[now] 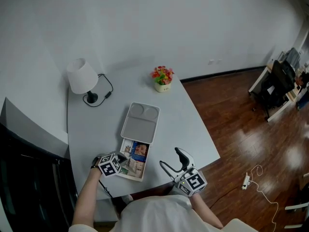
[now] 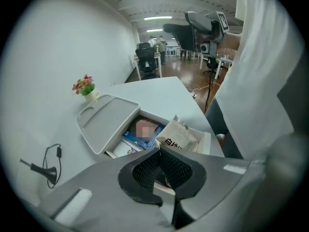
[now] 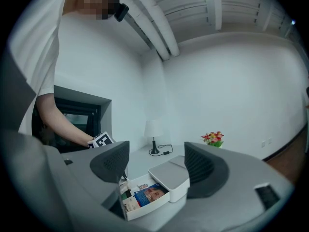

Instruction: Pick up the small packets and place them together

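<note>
When viewed from the head camera, grey table [image 1: 183, 124] with white box [image 1: 130, 176] open near the front edge, tray-like lid [image 1: 140, 122] lying over the far part of the box. Inside the uncovered near part, small packets lying close together, among them a blue packet [image 1: 140, 150] next to the lid. At the left side of the box, left gripper [image 1: 124, 159], tips reaching in over the rim. As seen in the left gripper view, left gripper [image 2: 158, 150] clenched, pads pressed together on the lower corner of a beige packet [image 2: 181, 137] with black print; packet tilted up out of the box, upper edge leaning toward the right wall, blue packet [image 2: 131, 135] just behind it and partly under the lid [image 2: 104, 120]. To the right of the box and apart from it, right gripper [image 1: 170, 157] held over bare table near the front edge. As seen in the right gripper view, right gripper [image 3: 157, 163] released, jaws wide apart, nothing between the pads, box and lid visible beyond them. Toward the far side of the table, white lamp [image 1: 82, 76] at left and flower pot [image 1: 162, 78] at right, both well apart from the box.
</note>
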Demonstrator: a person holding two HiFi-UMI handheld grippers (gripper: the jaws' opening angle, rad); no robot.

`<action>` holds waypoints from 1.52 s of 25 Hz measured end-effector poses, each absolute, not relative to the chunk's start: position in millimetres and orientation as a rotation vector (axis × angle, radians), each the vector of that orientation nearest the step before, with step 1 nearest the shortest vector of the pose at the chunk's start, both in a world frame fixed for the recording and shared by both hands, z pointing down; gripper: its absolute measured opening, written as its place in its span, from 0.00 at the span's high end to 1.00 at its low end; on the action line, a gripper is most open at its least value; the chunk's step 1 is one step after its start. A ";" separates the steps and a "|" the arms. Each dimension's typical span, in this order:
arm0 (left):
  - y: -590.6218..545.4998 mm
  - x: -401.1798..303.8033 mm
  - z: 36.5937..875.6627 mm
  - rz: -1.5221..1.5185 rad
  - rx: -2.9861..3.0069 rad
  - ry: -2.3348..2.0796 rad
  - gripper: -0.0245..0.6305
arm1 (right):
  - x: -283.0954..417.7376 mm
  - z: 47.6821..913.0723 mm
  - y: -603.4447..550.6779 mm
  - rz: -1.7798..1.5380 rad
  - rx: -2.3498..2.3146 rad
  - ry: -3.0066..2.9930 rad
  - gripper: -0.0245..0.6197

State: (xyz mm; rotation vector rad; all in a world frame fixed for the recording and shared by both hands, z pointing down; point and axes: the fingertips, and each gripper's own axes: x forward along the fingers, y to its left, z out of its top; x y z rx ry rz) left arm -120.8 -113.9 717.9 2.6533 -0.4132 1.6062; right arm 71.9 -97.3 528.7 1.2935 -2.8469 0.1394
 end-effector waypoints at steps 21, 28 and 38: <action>-240.6 -149.8 647.1 1.503 2.614 -0.688 0.96 | 82.2 524.1 -112.1 0.239 1.339 -2.871 0.41; -295.2 -140.0 675.7 1.580 2.539 -0.622 0.96 | 91.4 538.0 -119.1 0.285 1.370 -2.810 0.41; -323.3 -123.7 717.0 1.694 2.483 -0.502 0.94 | 99.5 545.2 -131.1 0.300 1.409 -2.765 0.41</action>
